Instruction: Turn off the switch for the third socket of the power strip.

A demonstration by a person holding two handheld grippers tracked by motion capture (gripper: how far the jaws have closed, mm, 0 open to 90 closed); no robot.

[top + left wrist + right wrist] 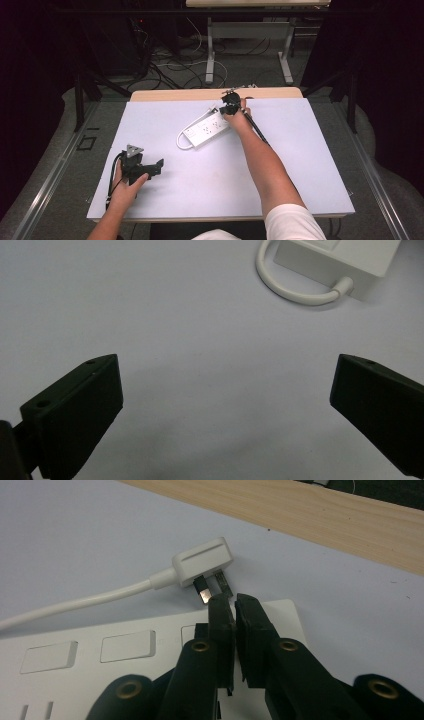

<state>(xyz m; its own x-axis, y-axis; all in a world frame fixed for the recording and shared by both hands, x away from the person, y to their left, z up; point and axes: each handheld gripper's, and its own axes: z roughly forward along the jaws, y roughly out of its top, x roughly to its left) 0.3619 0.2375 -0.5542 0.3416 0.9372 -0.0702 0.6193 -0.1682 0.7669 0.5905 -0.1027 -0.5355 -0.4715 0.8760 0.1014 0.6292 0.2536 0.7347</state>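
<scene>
plug [202,562] lies prongs-out on the white mat just beyond the power strip [207,129]; our right gripper [235,602], jaws clenched on nothing, should part before closing squarely on its body, while our left gripper [225,405] waits released, well apart.

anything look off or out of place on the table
Nothing damaged or spilled. One oddity: the power strip lies askew on the white mat, its own plug loose beside it with prongs bare, not plugged in.

No legible text, label, brand, number or sign — the white rectangular plastic power strip [206,129] and its white plastic plug [202,563] carry no readable markings.
</scene>
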